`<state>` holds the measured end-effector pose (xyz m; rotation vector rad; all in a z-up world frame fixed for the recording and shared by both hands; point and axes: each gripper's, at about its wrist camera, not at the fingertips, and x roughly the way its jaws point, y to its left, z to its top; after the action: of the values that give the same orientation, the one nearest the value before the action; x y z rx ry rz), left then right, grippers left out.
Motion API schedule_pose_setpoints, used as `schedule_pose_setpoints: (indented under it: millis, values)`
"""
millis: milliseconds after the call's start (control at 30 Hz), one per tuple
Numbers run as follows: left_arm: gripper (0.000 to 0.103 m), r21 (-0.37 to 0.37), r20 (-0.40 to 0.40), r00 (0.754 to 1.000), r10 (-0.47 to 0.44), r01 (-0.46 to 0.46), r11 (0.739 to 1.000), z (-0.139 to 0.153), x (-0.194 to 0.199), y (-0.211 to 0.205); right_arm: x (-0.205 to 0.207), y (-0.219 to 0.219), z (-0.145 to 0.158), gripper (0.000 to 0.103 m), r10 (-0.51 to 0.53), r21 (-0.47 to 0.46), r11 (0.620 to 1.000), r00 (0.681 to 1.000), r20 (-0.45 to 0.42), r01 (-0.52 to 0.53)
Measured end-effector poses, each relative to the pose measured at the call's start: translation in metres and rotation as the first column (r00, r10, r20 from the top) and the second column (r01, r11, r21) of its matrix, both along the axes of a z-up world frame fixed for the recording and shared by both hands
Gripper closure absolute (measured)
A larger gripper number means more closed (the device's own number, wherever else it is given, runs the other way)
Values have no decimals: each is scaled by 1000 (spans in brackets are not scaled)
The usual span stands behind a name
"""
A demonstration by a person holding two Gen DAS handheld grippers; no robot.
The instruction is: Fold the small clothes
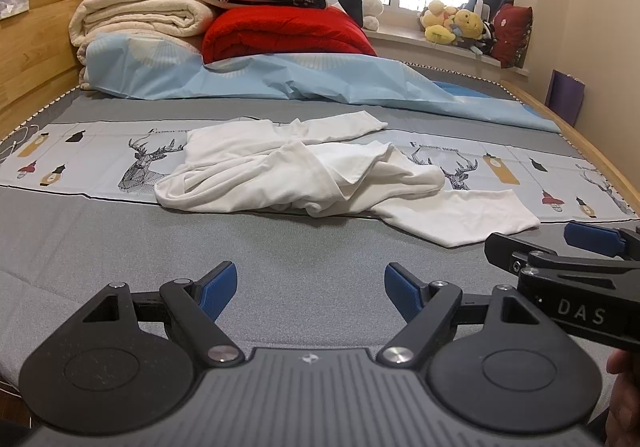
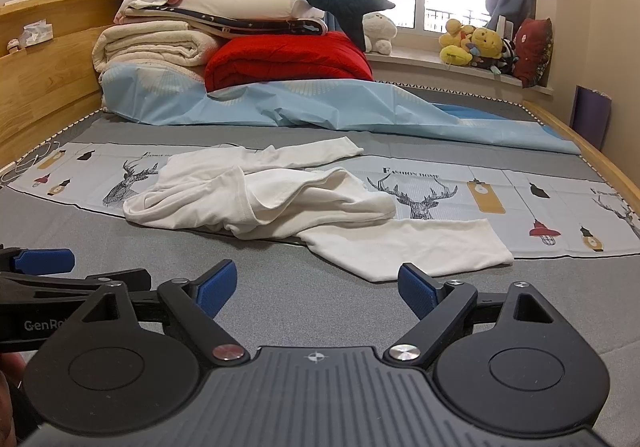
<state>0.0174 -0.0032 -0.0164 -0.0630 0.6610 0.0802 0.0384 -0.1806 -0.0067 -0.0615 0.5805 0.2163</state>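
Observation:
A crumpled white long-sleeved garment (image 1: 304, 171) (image 2: 260, 199) lies on the bed, one sleeve stretched toward the near right (image 1: 460, 219) (image 2: 408, 247). My left gripper (image 1: 310, 289) hovers over the grey sheet short of the garment, open, nothing between its blue pads. My right gripper (image 2: 316, 289) is open too, nothing between its pads; its right fingertip (image 2: 416, 289) sits just in front of the sleeve's near edge. Each gripper shows at the side of the other's view: the right one (image 1: 560, 259), the left one (image 2: 60, 275).
The bed has a grey sheet (image 1: 120, 247) with a printed deer band. Behind the garment are a light blue cover (image 1: 280, 79), a red blanket (image 1: 284, 33), stacked folded bedding and a plush shark. A wooden headboard runs along the left; toys line the windowsill (image 2: 480, 43).

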Motion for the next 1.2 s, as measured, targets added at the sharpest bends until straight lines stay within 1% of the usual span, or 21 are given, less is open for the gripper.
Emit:
schedule_pose_setpoints:
  millis: [100, 200, 300, 333, 367, 400, 433, 500, 567, 633, 667, 733, 767, 800, 833, 867, 933, 967, 1000, 1133, 1200]
  values:
    - [18, 9, 18, 1000, -12, 12, 1000, 1, -3, 0, 2, -2, 0, 27, -25, 8, 1000, 1000, 8, 25]
    - [20, 22, 54, 998, -22, 21, 1000, 5, -6, -3, 0, -9, 5, 31, -50, 36, 998, 998, 46, 48]
    - [36, 15, 88, 995, -50, 49, 999, 15, -7, -1, 2, -21, 10, 39, -80, 65, 995, 995, 66, 76]
    - [47, 16, 90, 994, -68, 66, 998, 19, -5, 1, 4, -26, 11, 42, -91, 79, 993, 994, 65, 86]
    - [61, 18, 87, 991, -98, 97, 995, 23, -1, 3, 6, -31, 12, 49, -99, 91, 991, 993, 62, 93]
    - [68, 20, 80, 988, -133, 132, 991, 27, 5, 4, 11, -36, 13, 58, -107, 104, 989, 993, 59, 100]
    - [77, 21, 74, 985, -155, 154, 988, 29, 10, 6, 15, -41, 13, 63, -109, 119, 988, 993, 51, 103]
    - [80, 35, 62, 978, -199, 197, 980, 32, 25, 12, 28, -53, 12, 75, -92, 176, 980, 996, 11, 89]
    - [81, 47, 39, 972, -233, 231, 972, 30, 47, 19, 41, -60, 11, 80, -65, 208, 976, 998, -12, 66]
    - [81, 48, 10, 972, -234, 233, 971, 23, 69, 28, 56, -60, 9, 80, -53, 194, 979, 999, -6, 53]
    - [81, 51, -4, 977, -214, 214, 976, 16, 80, 34, 64, -60, 6, 79, -42, 198, 979, 999, -12, 44]
    - [81, 42, -38, 985, -169, 171, 984, 0, 98, 46, 84, -60, -2, 79, -9, 229, 973, 998, -56, 22]
    - [81, 36, -72, 987, -146, 149, 988, -12, 105, 53, 93, -59, -7, 78, 1, 245, 969, 997, -80, 19]
    - [81, 46, -138, 984, -111, 119, 992, -21, 115, 57, 103, -56, -12, 78, 14, 267, 964, 994, -104, 15]
    - [81, 58, -175, 983, -58, 69, 996, -26, 122, 62, 111, -53, -15, 77, 28, 284, 959, 993, -115, 6]
    - [81, 48, -179, 983, -29, 39, 998, -26, 127, 67, 119, -48, -18, 75, 46, 303, 953, 991, -123, -7]
    - [81, 7, -181, 983, -6, 7, 1000, -26, 135, 76, 139, -37, -25, 65, 77, 334, 942, 989, -128, -30]
    - [81, 8, -184, 983, 0, 1, 1000, -26, 137, 78, 149, -31, -30, 57, 84, 347, 937, 988, -132, -33]
    - [81, 18, -184, 983, 5, -1, 1000, -26, 140, 79, 161, -24, -36, 53, 91, 363, 931, 986, -138, -35]
    - [81, 33, -162, 987, -1, 7, 999, -21, 145, 80, 207, -1, -68, 52, 95, 403, 915, 969, -229, 5]
    - [81, 33, -153, 988, -4, 9, 999, -19, 146, 81, 224, 9, -82, 52, 87, 433, 901, 963, -254, 33]
